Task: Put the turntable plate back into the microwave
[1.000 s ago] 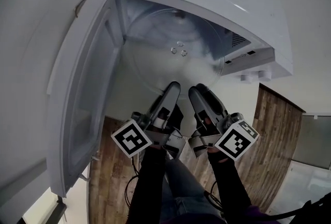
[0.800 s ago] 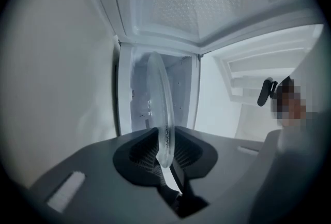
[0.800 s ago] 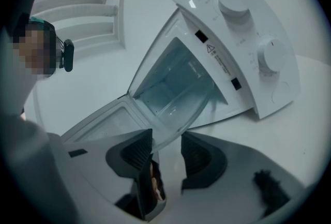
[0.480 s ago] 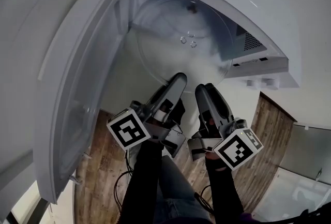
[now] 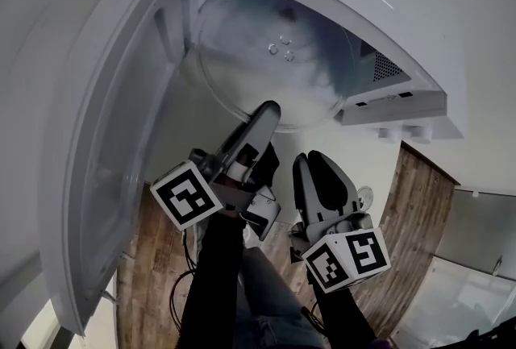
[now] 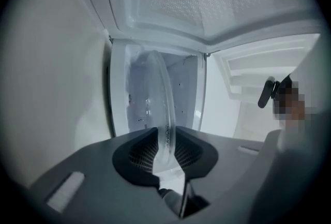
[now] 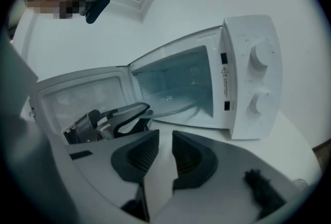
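Observation:
The clear glass turntable plate (image 5: 266, 57) lies partly inside the open microwave (image 5: 419, 33), its near rim sticking out of the cavity. My left gripper (image 5: 270, 110) is shut on that near rim. In the left gripper view the plate (image 6: 161, 99) shows edge-on, pinched between the pads. My right gripper (image 5: 310, 160) hangs back from the plate, closer to the person. Its jaws have just been closing and stand with a narrow gap and nothing between them (image 7: 165, 137). The right gripper view also shows the left gripper (image 7: 137, 112) at the plate's rim (image 7: 173, 105).
The microwave door (image 5: 113, 146) is swung wide open on the left. Two control knobs (image 7: 261, 55) sit on the microwave's right front. The microwave stands on a white surface (image 7: 289, 145), with wooden floor (image 5: 419, 210) below at the right.
The right gripper has drawn back from the plate's rim toward the person, rolled, and its jaws have narrowed. The left gripper has carried the plate a little further toward the cavity.

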Motion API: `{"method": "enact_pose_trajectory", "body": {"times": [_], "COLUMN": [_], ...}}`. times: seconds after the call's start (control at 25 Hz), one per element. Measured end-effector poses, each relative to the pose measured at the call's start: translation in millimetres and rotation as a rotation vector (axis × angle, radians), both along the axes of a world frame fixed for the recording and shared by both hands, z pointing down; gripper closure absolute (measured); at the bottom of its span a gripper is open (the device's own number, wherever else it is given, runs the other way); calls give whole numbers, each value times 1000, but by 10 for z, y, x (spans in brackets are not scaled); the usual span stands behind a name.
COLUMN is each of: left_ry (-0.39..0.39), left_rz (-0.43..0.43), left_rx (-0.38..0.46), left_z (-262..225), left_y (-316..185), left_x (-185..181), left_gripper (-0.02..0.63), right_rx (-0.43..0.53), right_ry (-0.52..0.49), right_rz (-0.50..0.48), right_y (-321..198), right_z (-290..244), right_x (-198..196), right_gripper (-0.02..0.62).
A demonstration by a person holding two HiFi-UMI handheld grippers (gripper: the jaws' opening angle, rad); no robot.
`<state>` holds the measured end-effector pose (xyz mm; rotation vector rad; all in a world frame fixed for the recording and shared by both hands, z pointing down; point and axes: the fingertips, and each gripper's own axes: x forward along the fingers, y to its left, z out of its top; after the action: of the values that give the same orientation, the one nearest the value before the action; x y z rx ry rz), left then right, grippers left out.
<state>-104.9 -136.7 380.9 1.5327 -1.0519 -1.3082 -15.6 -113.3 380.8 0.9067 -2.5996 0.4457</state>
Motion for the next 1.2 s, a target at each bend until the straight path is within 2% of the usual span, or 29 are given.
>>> {"method": "enact_pose_trajectory", "body": {"times": [0.28, 0.56, 1.2], "left_ry": [19, 17, 24], "left_rz": [-14, -3, 25], "left_rx": [18, -5, -64], "left_z": [-22, 2, 87], "left_y": [-174, -370, -691], "left_x": [-115, -174, -190], "left_gripper": [528, 528, 523], "right_rx": [-27, -38, 11], "right_ry": [20, 34, 86], "right_rz": [-7, -8, -13], "right_y": [59, 49, -47], "right_z": [122, 181, 178], "right_x": [-9, -26, -90], "right_gripper": [517, 520, 535]}}
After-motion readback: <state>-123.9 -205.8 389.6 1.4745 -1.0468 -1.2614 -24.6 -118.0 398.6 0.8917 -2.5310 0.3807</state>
